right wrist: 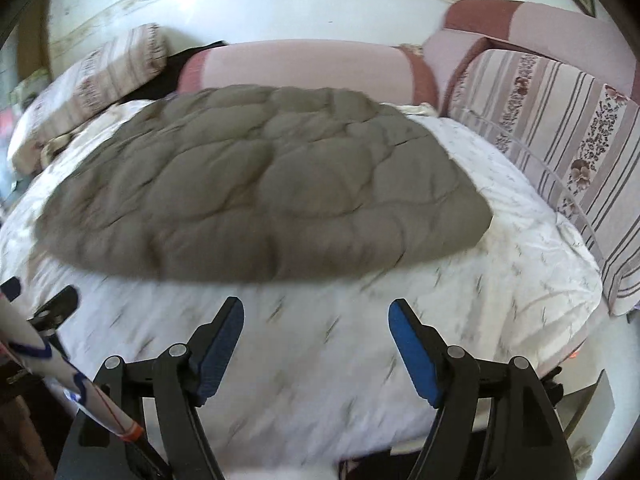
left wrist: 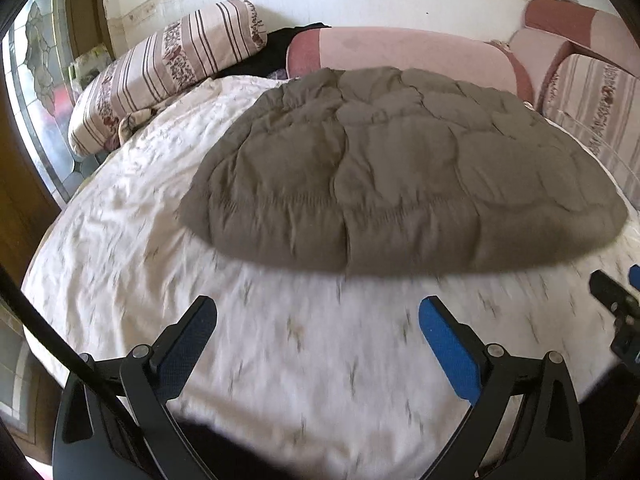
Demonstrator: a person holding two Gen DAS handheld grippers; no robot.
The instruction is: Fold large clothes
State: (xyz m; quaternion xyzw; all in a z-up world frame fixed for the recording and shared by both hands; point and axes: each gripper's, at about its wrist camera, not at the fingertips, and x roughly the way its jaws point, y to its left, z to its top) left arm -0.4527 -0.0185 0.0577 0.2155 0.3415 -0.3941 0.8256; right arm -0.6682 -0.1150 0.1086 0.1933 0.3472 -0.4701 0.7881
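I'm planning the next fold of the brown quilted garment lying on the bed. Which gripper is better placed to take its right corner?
Right gripper: the quilted garment's near right corner lies just beyond it, and its jaws are open and empty. The left gripper faces the left half.

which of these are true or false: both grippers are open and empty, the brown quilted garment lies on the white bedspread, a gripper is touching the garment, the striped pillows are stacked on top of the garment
1. Both grippers are open and empty. True: the left gripper and right gripper hold nothing.
2. The brown quilted garment lies on the white bedspread. True.
3. A gripper is touching the garment. False: both are apart from it, over bare bedspread short of its near edge.
4. The striped pillows are stacked on the garment. False: one striped pillow lies beyond its left side, another to its right.
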